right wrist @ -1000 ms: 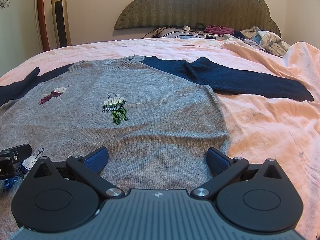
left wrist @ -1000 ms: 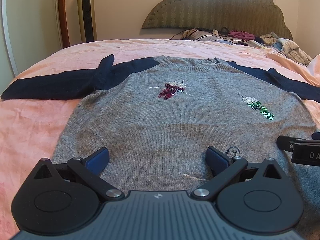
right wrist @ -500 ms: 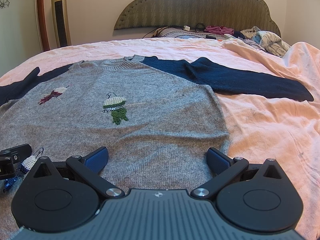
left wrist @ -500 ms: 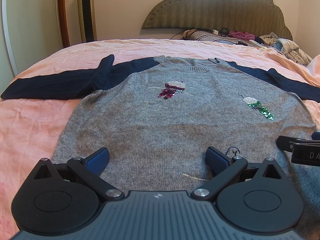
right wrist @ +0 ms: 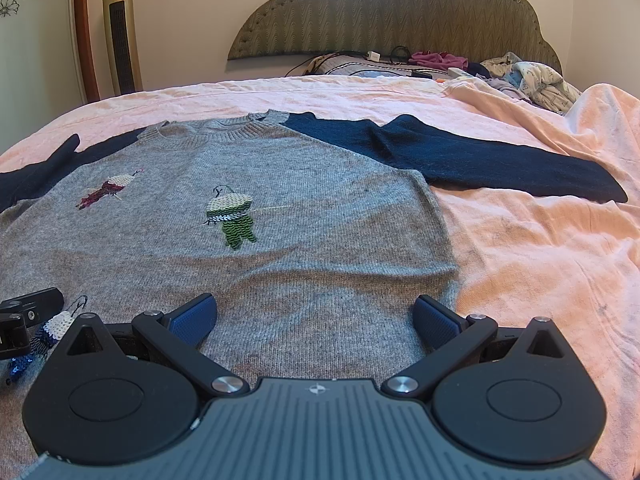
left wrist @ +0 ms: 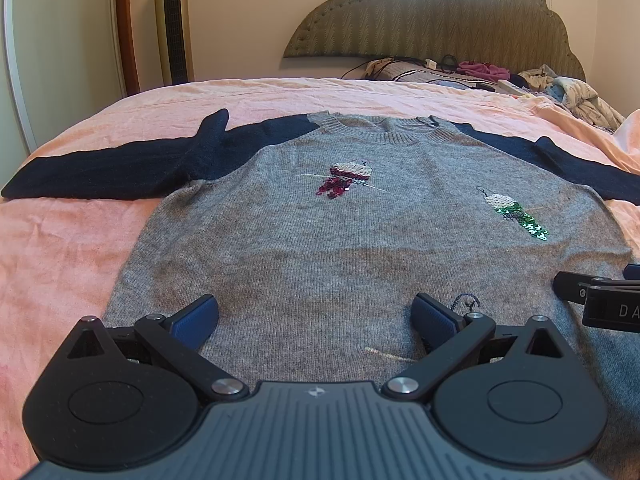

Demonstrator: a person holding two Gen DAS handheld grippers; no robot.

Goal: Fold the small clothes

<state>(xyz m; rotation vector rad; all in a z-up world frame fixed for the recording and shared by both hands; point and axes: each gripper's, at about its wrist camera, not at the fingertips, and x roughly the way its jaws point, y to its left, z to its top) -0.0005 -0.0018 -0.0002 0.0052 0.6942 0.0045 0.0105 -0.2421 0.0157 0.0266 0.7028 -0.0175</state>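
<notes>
A small grey sweater with navy sleeves and sequin birds lies flat, front up, on the pink bed; it also shows in the right wrist view. Its left sleeve and right sleeve are spread out sideways. My left gripper is open and empty just above the sweater's lower left part. My right gripper is open and empty above the lower right part, near the hem's right corner. Each gripper's fingers show at the edge of the other's view.
The pink bedsheet covers the bed, rumpled at the right. Loose clothes and cables lie by the headboard. A tower fan stands by the wall at the left.
</notes>
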